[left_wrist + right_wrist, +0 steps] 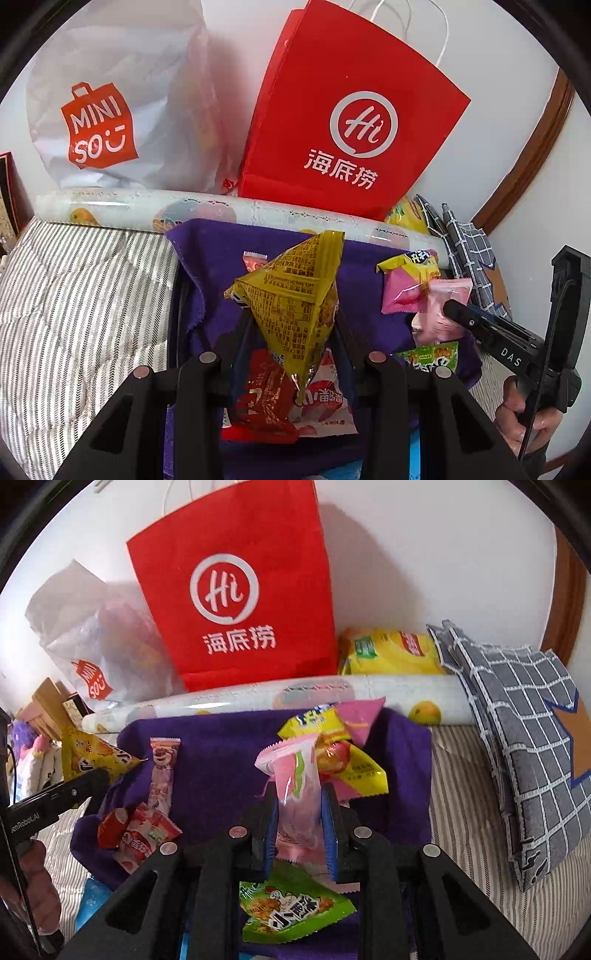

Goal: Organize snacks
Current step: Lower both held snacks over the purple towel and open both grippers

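Observation:
In the left wrist view my left gripper (291,332) is shut on a yellow triangular snack packet (291,291), held above a purple cloth-lined box (369,295). Red snack packets (266,398) lie under it. My right gripper (300,812) is shut on a pink packet (295,775) between its blue pads (271,812), over the same purple box (221,768). A green packet (291,908) lies below it, and yellow and pink packets (347,764) lie just beyond. The right gripper (452,308) shows at the right of the left wrist view, the left gripper (98,779) at the left of the right wrist view.
A red paper bag (236,602) and a white plastic bag (110,110) stand against the wall behind the box. A rolled fruit-print sheet (332,698) lies along the box's far side. A grey checked cloth bag (517,738) sits right, on striped bedding (74,295).

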Demonstrator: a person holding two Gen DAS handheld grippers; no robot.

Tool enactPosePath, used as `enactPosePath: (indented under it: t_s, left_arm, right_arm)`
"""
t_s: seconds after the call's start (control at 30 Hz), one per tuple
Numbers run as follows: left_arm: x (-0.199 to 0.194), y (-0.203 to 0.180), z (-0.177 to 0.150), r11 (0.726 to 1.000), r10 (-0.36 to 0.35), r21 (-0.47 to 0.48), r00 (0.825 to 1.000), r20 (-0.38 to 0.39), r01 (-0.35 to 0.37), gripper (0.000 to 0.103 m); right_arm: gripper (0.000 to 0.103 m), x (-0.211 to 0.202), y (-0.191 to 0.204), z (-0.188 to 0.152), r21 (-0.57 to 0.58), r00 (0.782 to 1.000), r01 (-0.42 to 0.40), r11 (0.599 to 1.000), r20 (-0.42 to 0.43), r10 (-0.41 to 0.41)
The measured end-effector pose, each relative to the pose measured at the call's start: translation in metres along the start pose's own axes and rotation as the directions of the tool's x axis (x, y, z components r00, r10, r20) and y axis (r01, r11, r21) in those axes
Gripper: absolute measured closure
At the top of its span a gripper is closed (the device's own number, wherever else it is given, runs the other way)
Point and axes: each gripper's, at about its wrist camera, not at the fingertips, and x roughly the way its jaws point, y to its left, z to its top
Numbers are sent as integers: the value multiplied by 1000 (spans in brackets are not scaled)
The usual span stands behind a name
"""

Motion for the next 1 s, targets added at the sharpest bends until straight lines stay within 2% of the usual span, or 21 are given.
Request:
enactPosePath:
  t_s: [0.1,0.17,0.2,0.4,0.53,0.6,0.63,0.7,0.73,0.77,1.0]
  left_arm:
    - [1,-2,-1,1000,-4,9,1000,0,4,66]
    - [3,-4,-2,1000,-9,14,1000,-4,9,66]
    - [4,-4,-2,1000,-9,15,1000,-9,9,66]
    - [11,-8,-8,999,0,37,1000,-24,1,66]
    - [13,-12,-8,999,-8,47,999,-43,10,66]
    - [12,-15,-8,998,-6,55,999,-40,8,65]
    - [12,-15,-8,998,-7,58,999,-39,9,64]
    - [11,-15,-8,999,-9,53,999,-32,10,51]
    - [10,-14,-7,999,-9,48,1000,-27,11,39]
    - [9,-14,-7,999,-15,48,1000,-19,15,34]
    - [0,-16,-4,999,-6,53,1000,9,5,32]
  right_arm:
    - [77,-6,0,2,5,1000,-9,1000,20,9]
    - [65,-12,2,2,-1,999,-18,1000,41,18]
    - [63,-14,3,2,-6,998,-20,1000,52,21]
    - [62,-15,7,1,-18,998,-40,999,51,41]
    - [53,-12,6,1,-15,998,-40,999,38,41]
    - [53,-11,6,0,-14,999,-36,999,35,36]
    - [52,-11,6,0,-16,999,-32,999,33,32]
    - [49,-12,6,-1,-18,999,-31,999,43,31]
    - [47,-12,6,-1,-19,999,-24,1000,42,25]
    - [47,-11,6,-1,-21,999,-24,1000,40,25]
    - [45,-11,6,-1,-27,999,-20,999,44,21]
